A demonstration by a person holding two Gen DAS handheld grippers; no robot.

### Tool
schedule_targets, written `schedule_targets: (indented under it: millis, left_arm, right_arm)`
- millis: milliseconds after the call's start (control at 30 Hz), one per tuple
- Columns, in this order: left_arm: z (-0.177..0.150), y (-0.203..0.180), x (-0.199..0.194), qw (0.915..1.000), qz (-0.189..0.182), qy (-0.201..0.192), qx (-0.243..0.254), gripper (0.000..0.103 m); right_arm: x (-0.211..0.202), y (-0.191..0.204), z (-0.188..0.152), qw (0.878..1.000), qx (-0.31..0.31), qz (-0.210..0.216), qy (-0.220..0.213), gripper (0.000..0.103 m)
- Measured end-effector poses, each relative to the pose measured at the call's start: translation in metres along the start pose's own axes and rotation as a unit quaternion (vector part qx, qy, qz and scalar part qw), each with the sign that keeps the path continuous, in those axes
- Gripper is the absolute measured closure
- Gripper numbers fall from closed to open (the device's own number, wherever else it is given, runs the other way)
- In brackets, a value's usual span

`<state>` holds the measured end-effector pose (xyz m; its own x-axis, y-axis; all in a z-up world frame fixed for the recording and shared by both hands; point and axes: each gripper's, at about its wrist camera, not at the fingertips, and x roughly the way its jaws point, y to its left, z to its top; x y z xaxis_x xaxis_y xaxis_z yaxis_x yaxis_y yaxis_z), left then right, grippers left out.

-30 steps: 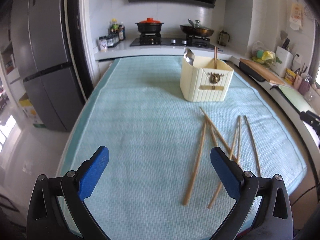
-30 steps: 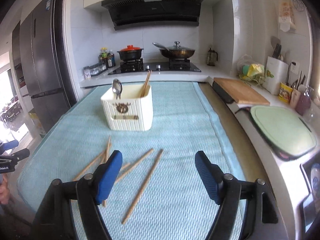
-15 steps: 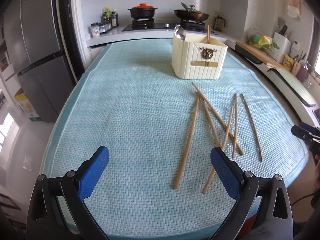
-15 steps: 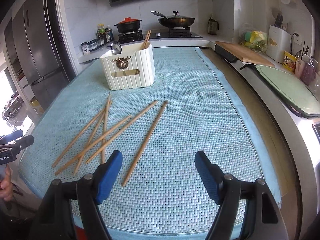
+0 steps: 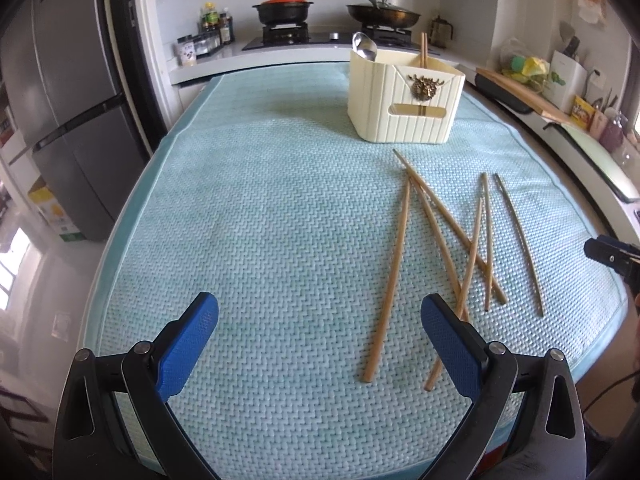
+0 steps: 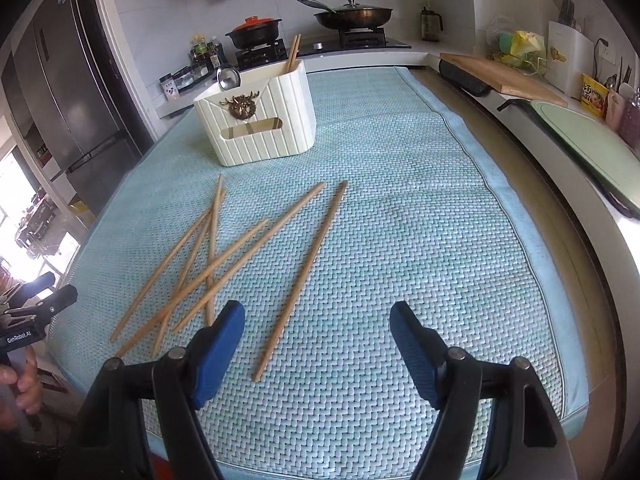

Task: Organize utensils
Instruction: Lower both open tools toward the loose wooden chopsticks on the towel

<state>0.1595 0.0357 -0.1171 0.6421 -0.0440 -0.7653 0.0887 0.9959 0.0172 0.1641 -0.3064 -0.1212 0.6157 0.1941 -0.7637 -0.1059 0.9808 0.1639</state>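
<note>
Several wooden chopsticks (image 5: 440, 236) lie loose and crossed on the light blue mat (image 5: 260, 220); they also show in the right wrist view (image 6: 224, 260). A cream utensil holder (image 5: 404, 100) stands behind them with a spoon (image 5: 364, 48) and upright chopsticks (image 5: 423, 50) in it; it also shows in the right wrist view (image 6: 260, 120). My left gripper (image 5: 320, 328) is open and empty, above the mat left of the chopsticks. My right gripper (image 6: 318, 332) is open and empty, with one chopstick (image 6: 304, 276) lying between its fingers' line.
A stove with a black pot (image 5: 284, 8) and a pan (image 5: 384, 12) is at the back. A wooden cutting board (image 6: 504, 76) and a green board (image 6: 580, 140) lie on the right counter. A fridge (image 5: 68, 100) stands left. The mat's front edge is close.
Both grippers have tilted down and come lower and closer over the mat, so the chopsticks and holder look nearer. Both stay open.
</note>
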Motion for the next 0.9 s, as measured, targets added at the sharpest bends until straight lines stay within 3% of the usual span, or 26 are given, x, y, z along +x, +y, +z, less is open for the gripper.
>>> schedule_targets:
  millis: [167,267,367,433,733,900]
  left_arm:
    - [0.015,-0.005,0.012,0.9998,-0.006,-0.003,0.02,0.002]
    - [0.023,-0.005,0.023,0.9996,-0.017,0.002,0.021,0.002]
    - [0.028,-0.005,0.039,0.9991,-0.03,0.02,0.021,0.002]
    - [0.031,-0.006,0.049,0.9989,-0.03,0.03,0.021,0.002]
    - [0.049,-0.016,0.076,0.9984,-0.028,0.042,0.026,0.002]
    - [0.06,-0.032,0.097,0.9965,-0.022,0.053,0.062,0.002]
  right_arm:
    - [0.011,-0.007,0.015,1.0,-0.002,-0.017,0.001,0.027]
    - [0.017,-0.012,0.022,1.0,0.008,-0.017,0.005,0.047]
    - [0.029,-0.014,0.026,1.0,0.014,-0.004,0.017,0.054]
    - [0.041,-0.012,0.032,1.0,0.004,-0.001,0.024,0.064]
    - [0.117,0.003,0.072,0.998,-0.026,-0.017,0.057,0.066]
    - [0.133,0.009,0.069,0.996,-0.043,-0.037,0.068,0.072]
